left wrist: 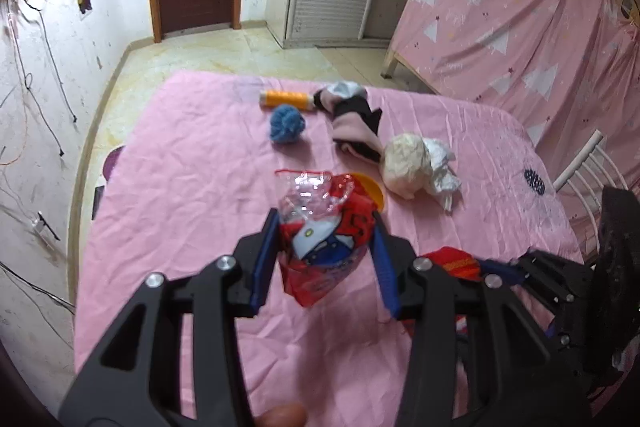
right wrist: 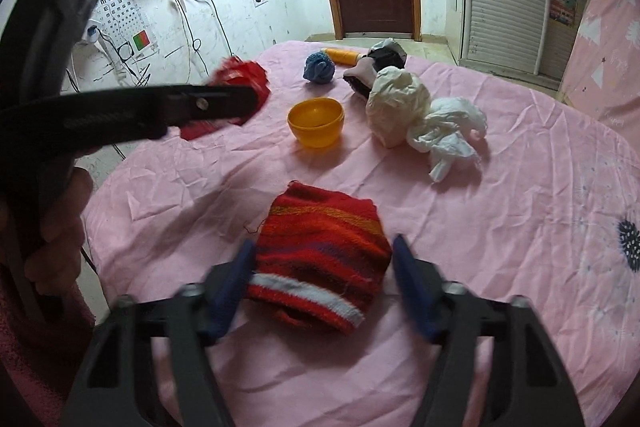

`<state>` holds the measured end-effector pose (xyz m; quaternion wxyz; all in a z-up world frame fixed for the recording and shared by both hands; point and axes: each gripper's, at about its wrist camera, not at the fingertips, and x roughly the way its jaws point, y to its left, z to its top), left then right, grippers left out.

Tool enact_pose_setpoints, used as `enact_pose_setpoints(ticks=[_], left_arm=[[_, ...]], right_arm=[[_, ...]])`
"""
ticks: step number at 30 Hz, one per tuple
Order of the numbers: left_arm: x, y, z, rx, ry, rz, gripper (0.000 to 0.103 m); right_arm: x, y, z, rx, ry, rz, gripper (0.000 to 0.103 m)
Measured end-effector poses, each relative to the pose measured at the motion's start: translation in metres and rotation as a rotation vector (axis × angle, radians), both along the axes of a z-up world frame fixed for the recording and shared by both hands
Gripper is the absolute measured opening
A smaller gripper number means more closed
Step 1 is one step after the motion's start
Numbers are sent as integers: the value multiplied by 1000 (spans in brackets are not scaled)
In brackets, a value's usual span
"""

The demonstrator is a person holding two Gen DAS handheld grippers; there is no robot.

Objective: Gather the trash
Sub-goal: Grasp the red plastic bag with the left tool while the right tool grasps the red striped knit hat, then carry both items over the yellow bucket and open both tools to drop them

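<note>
At the bottom centre of the left wrist view, the left gripper (left wrist: pixel 326 247) is clamping a crinkled red, white and blue plastic wrapper (left wrist: pixel 320 247) between its blue fingers (left wrist: pixel 264 263), holding it above the pink-sheeted bed (left wrist: pixel 160 187). In the right wrist view that wrapper is showing only as a blurred red patch at upper left, half hidden behind the black body of the left gripper. At that view's bottom centre, the right gripper (right wrist: pixel 322 267) is standing open, its fingers either side of a red striped knitted sock (right wrist: pixel 320 259) lying on the sheet; whether they are touching it is unclear. The left wrist view is catching just a red sliver of this sock at lower right. Farther up, the right wrist view is showing a whole yellow bowl (right wrist: pixel 316 121), which the wrapper mostly covers in the other view. Beyond are lying a cream and white crumpled paper wad (right wrist: pixel 416 119), a blue yarn ball (right wrist: pixel 319 67), a pink and black cloth (left wrist: pixel 356 123) and an orange thread spool (left wrist: pixel 285 98).
</note>
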<state>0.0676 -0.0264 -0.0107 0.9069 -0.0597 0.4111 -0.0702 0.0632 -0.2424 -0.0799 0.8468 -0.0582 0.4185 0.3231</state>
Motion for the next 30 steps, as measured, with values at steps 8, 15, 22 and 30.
enact_pose_setpoints(ticks=[8,15,22,30], left_arm=[[-7,-4,12,3,-31,-6,42],[-14,-20,25,32,-65,-28,42],[-13,-49,37,55,-86,-68,42],[-10,-94,45,93,-98,-130,42]], right_arm=[[0,-8,8,11,-41,-26,21],[4,-42,21,74,-69,-102,20],[5,-97,39,144,-120,-217,20],[7,-166,51,206,-162,-350,20]])
